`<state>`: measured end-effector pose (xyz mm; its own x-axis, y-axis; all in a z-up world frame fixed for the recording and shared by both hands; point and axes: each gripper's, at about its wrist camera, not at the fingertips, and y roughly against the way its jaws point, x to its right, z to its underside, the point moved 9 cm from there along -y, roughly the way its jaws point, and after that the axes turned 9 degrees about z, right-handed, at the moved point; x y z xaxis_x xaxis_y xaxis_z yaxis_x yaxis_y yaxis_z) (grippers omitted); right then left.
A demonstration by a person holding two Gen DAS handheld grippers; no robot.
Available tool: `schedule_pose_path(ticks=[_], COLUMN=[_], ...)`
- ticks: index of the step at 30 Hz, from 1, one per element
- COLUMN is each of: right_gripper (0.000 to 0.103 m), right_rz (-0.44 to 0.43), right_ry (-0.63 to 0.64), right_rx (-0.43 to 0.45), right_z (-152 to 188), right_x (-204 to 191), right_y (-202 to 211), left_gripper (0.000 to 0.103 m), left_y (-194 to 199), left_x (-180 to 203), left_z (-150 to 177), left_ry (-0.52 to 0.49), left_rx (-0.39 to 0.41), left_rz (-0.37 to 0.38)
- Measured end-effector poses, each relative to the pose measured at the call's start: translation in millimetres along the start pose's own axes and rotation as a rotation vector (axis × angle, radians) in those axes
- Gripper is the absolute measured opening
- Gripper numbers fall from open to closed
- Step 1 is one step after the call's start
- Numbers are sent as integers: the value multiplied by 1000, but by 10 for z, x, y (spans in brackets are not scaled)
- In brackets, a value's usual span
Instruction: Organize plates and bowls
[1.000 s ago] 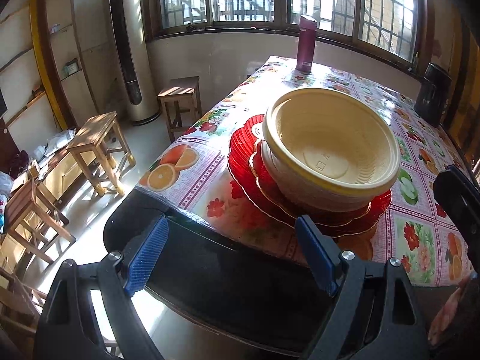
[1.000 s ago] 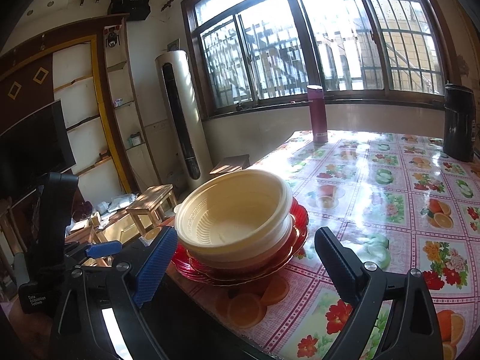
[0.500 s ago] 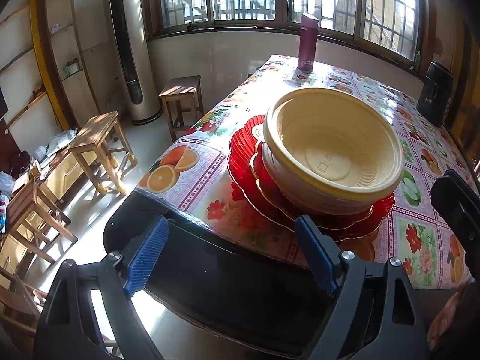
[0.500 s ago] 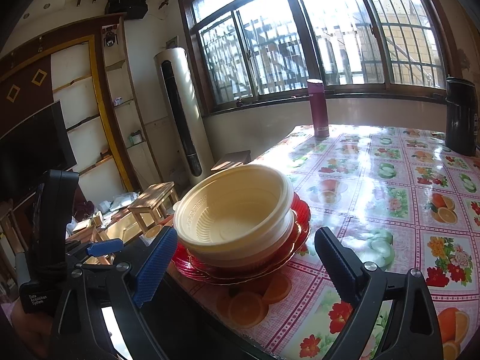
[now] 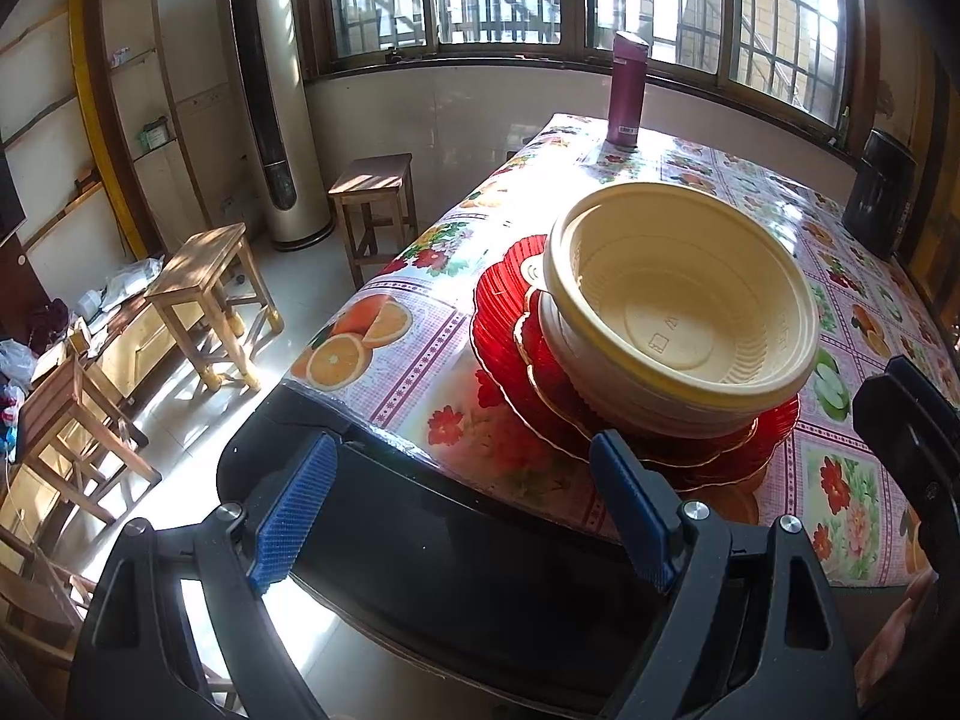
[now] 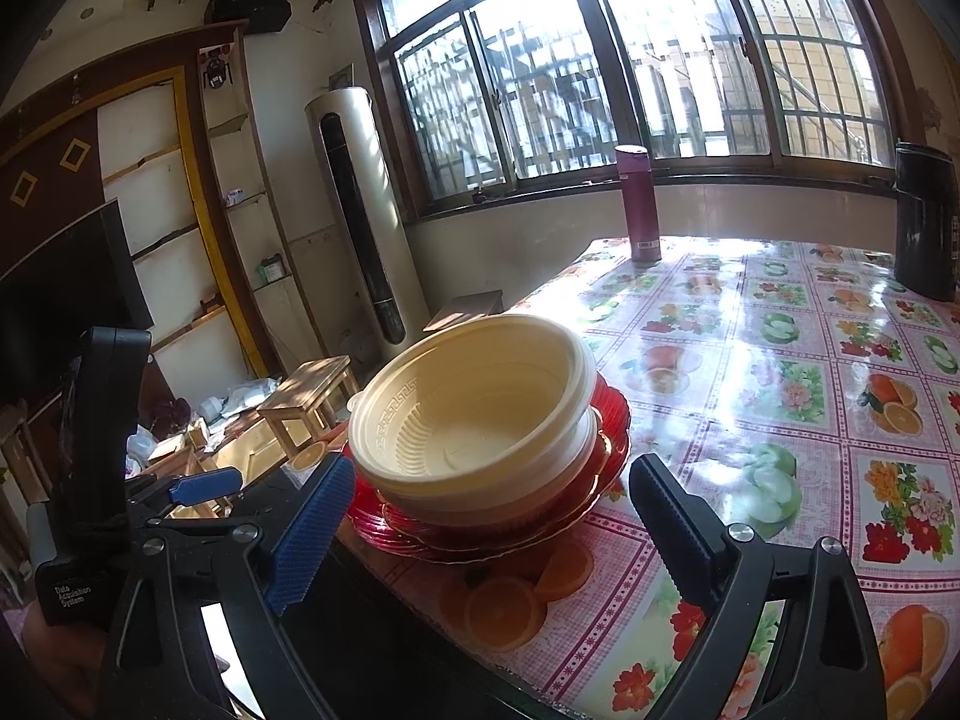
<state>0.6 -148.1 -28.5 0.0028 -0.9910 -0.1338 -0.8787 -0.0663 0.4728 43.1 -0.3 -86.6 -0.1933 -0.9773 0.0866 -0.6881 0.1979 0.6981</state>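
Stacked cream plastic bowls (image 5: 678, 312) sit on stacked red glass plates (image 5: 504, 324) near the table's front left corner; the stack also shows in the right wrist view, bowls (image 6: 474, 420) on plates (image 6: 606, 426). My left gripper (image 5: 456, 510) is open and empty, held off the table's near edge, below and left of the stack. My right gripper (image 6: 486, 534) is open and empty, just in front of the stack, its jaws either side of it but short of touching.
The table (image 5: 384, 354) has a fruit-print cloth. A maroon flask (image 5: 627, 90) and a black container (image 5: 879, 192) stand at the far end. Wooden stools (image 5: 204, 300) stand on the floor to the left. A black chair back (image 5: 420, 528) lies below the table edge.
Both grippers have drifted slightly; the stack looks a little nearer and lower in the right wrist view. Both stay open. The stack has not moved.
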Motion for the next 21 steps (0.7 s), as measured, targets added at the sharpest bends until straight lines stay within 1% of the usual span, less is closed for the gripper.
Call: schedule_pose_path(ticks=[21], right_gripper=[94], right_rz=[9], right_ry=[-28], right_rx=[-21], right_z=[45], right_x=[54], right_y=[-36], left_gripper=[87], left_y=[-3], left_x=[18], left_z=[39], left_ry=[-5], left_rx=[-6], left_rz=[0])
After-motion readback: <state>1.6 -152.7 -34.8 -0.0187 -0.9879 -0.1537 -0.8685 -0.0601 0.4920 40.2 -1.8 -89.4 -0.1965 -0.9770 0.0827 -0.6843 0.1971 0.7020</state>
